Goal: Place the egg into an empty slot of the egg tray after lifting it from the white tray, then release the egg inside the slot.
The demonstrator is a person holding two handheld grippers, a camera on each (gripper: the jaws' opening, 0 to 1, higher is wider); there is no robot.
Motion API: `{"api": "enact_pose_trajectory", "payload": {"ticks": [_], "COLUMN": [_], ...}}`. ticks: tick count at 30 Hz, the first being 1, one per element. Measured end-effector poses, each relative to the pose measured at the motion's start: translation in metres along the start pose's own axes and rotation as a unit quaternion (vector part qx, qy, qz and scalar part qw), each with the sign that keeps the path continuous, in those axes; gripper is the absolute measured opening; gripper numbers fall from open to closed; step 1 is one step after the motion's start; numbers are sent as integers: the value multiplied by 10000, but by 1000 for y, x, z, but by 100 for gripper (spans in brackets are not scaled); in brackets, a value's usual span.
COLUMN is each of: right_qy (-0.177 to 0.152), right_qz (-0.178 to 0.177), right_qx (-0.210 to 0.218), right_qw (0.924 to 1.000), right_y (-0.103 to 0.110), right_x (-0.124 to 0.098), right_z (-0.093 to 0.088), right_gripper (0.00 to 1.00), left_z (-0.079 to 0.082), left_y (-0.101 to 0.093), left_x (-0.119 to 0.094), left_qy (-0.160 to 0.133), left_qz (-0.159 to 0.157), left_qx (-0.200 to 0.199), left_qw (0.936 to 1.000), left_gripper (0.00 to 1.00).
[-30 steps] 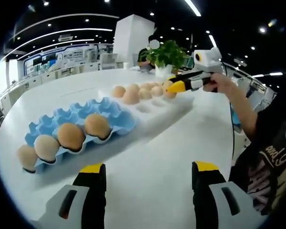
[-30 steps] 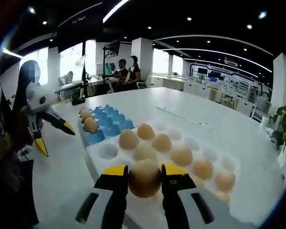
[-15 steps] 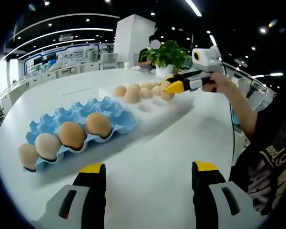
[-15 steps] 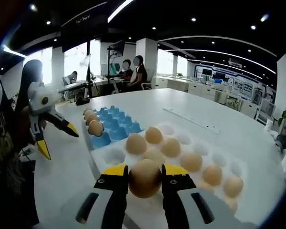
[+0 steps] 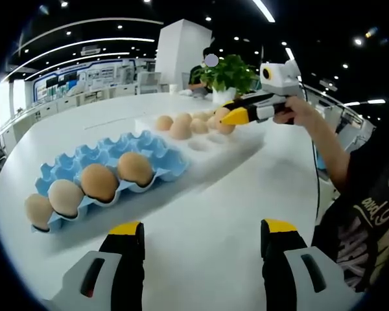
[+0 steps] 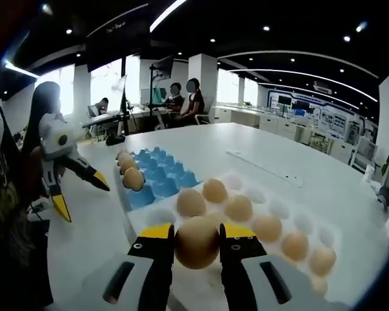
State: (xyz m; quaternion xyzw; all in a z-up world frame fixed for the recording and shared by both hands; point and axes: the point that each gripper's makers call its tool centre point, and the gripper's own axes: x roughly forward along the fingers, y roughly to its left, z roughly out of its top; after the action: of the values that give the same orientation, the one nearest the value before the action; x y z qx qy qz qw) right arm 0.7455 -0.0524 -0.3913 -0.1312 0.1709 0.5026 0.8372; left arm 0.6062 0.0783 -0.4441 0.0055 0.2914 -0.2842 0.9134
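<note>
Gripping a brown egg (image 6: 197,241) between its fingers at lower centre, the right gripper (image 6: 197,249) hangs above the white tray (image 6: 280,208). At left lies the blue egg tray (image 5: 126,162), four eggs inside. Left gripper (image 5: 201,236) fingers gape open over the bench (image 5: 201,194).

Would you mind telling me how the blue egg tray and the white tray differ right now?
The blue egg tray has peaked, scalloped walls; the white tray is a flat slab with shallow round dimples. The blue tray's four eggs sit in one row at its near edge; the white tray's eggs cluster at its far end. Both rest on the white table, with slots free.
</note>
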Motion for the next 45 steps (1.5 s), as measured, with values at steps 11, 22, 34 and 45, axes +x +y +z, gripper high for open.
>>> {"api": "enact_pose_trajectory", "payload": {"ticks": [11, 22, 34, 45], "right_qy": [-34, -65, -112, -144], "right_qz": [86, 257, 448, 727], "right_qx": [-92, -190, -242, -330], "right_qw": [9999, 9995, 9986, 9967], "right_y": [16, 28, 44, 58], "right_x": [3, 13, 25, 41], "right_z": [7, 16, 24, 34], "right_gripper": [28, 28, 28, 28], "left_z": [1, 0, 1, 0], "left_y": [0, 2, 3, 4], "left_x": [1, 0, -1, -2], "left_qy": [2, 9, 6, 4], "left_qz": [-7, -7, -12, -3], "left_qx": [4, 29, 8, -24], "left_qw": [10000, 10000, 10000, 10000], "left_gripper": [73, 73, 73, 73]}}
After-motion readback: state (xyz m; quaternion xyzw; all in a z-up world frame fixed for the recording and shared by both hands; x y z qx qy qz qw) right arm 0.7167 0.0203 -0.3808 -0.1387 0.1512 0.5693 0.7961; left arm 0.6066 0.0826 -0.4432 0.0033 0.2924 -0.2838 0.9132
